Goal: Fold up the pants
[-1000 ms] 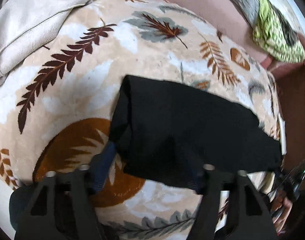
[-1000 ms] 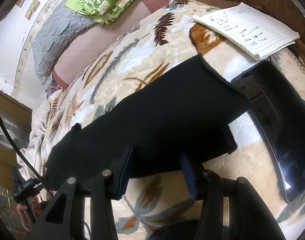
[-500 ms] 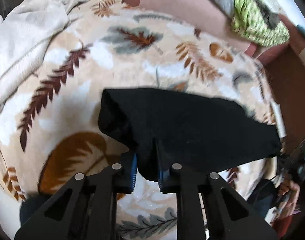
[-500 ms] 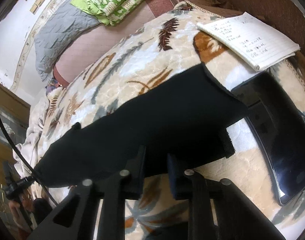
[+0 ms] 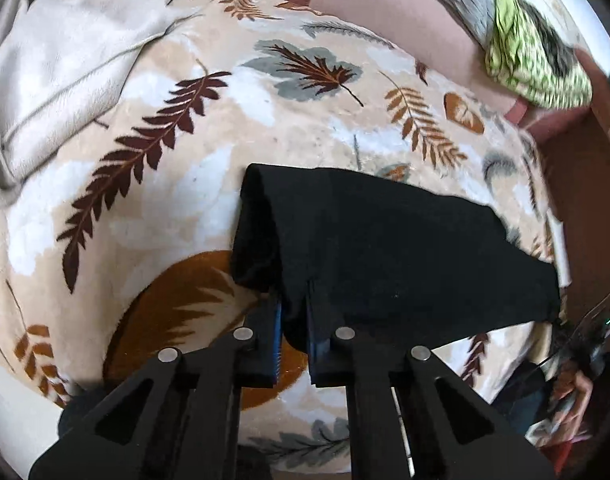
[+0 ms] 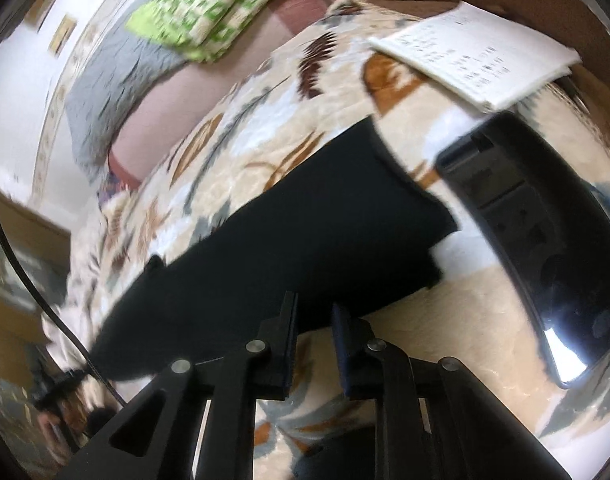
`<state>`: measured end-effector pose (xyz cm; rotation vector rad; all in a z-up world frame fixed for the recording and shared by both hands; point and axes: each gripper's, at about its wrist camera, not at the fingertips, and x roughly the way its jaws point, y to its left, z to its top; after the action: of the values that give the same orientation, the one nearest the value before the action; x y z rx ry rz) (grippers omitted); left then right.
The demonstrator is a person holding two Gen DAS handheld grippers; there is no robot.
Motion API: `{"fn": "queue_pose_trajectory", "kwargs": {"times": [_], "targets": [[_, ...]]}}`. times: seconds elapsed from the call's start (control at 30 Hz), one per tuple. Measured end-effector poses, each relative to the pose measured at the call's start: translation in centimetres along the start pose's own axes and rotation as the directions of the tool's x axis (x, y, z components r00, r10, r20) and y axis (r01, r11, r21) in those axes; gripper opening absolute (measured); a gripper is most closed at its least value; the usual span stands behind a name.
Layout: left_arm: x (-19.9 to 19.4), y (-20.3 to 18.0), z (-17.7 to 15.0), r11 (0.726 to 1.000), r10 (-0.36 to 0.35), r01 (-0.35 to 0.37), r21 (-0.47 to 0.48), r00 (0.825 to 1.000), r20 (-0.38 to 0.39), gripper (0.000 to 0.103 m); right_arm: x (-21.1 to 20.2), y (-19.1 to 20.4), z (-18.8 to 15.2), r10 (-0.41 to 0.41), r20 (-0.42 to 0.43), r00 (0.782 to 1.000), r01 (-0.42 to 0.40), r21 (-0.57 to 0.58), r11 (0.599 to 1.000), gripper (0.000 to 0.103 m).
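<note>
The pants (image 5: 385, 248), black and already folded into a long band, lie across a fleece blanket (image 5: 177, 184) printed with brown and grey leaves. The left gripper (image 5: 294, 312) has its jaws pressed together on the near edge of the pants close to one end, with a fold of black cloth pinched between the blue pads and lifted slightly off the blanket. The right gripper (image 6: 313, 316) sits at the near edge towards the other end; its jaws are opening, with a narrow gap between them, and the edge of the cloth lies at the tips, though the blur hides whether the pads press on it. Just beside that end lie a dark glossy tablet (image 6: 545, 248) and, farther off, a written notepad (image 6: 477, 52). A green patterned cloth (image 6: 209, 8) lies beyond the blanket.
</note>
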<state>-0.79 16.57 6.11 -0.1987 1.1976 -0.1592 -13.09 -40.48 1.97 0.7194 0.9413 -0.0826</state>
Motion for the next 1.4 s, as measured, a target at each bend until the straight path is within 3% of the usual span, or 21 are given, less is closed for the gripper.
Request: {"fn": "queue_pose_trajectory", "kwargs": {"times": [0.17, 0.3, 0.33, 0.37, 0.4, 0.47, 0.53, 0.6, 0.67, 0.73, 0.8, 0.87, 1.1, 1.4], "targets": [[-2.0, -2.5, 0.0, 0.992, 0.067, -0.073, 0.100, 0.996, 0.066, 0.009, -0.1, -0.8, 0.2, -0.039, 0.009, 0.999, 0.039, 0.026, 0.999, 0.028], [-4.0, -4.4, 0.2, 0.978, 0.113, -0.134, 0.160, 0.984, 0.139, 0.014, 0.7, -1.1, 1.3, -0.030, 0.030, 0.999, 0.029, 0.037, 0.999, 0.026], [-4.3, -4.9, 0.4, 0.976, 0.116, -0.141, 0.167, 0.982, 0.150, 0.017, 1.0, -1.2, 1.5, -0.040, 0.029, 0.999, 0.038, 0.047, 0.998, 0.021], [-4.6, -5.3, 0.5, 0.976, 0.112, -0.139, 0.169, 0.981, 0.160, 0.025, 1.1, -1.2, 1.7, -0.039, 0.027, 0.999, 0.037, 0.049, 0.998, 0.003], [-4.9, -5.8, 0.6, 0.977, 0.099, -0.128, 0.171, 0.981, 0.165, 0.030, 0.9, -0.8, 1.6, -0.025, 0.033, 0.999, 0.024, 0.028, 0.999, 0.004], [-5.1, -7.1, 0.8, 0.979, 0.041, -0.073, 0.192, 0.986, 0.164, 0.056, -0.2, 0.2, 1.1, -0.011, 0.054, 0.998, 0.013, -0.039, 0.999, 0.004], [-4.9, -9.1, 1.1, 0.972, -0.016, -0.023, 0.234, 0.986, 0.164, 0.066, -0.5, 0.0, 0.8, -0.022, 0.033, 0.999, 0.024, -0.050, 0.998, 0.004], [-4.1, -12.0, 1.3, 0.958, -0.056, 0.009, 0.287, 0.986, 0.155, 0.067, 0.3, -1.2, 0.7, -0.056, -0.007, 0.998, 0.056, -0.028, 0.998, 0.014], [-2.7, -15.0, 1.4, 0.936, -0.096, 0.049, 0.348, 0.988, 0.120, 0.069, 0.4, -2.1, 0.5, -0.029, -0.007, 1.000, 0.029, 0.000, 1.000, 0.015], [-0.9, -17.9, 1.6, 0.916, -0.129, 0.089, 0.391, 0.989, 0.075, 0.069, -0.8, -2.3, 0.3, -0.011, 0.026, 1.000, 0.012, -0.014, 1.000, 0.026], [1.0, -21.3, 1.6, 0.884, -0.190, 0.169, 0.435, 0.982, 0.005, 0.069, -2.0, -2.4, 0.0, -0.013, 0.065, 0.998, 0.015, -0.034, 0.999, 0.046], [2.8, -24.8, 1.6, 0.846, -0.239, 0.237, 0.478, 0.969, -0.057, 0.069, -2.8, -2.7, -0.4, -0.015, 0.069, 0.998, 0.018, -0.049, 0.999, 0.047], [8.2, -35.1, 1.8, 0.739, -0.314, 0.349, 0.575, 0.935, -0.164, 0.070, -2.2, -3.0, -0.6, -0.039, 0.065, 0.997, 0.046, -0.122, 0.991, 0.050], [12.5, -45.2, 0.2, 0.574, -0.341, 0.442, 0.689, 0.895, -0.289, 0.074, -1.1, -3.9, -0.4, 0.062, 0.078, 0.995, -0.050, -0.141, 0.989, 0.056]]}}
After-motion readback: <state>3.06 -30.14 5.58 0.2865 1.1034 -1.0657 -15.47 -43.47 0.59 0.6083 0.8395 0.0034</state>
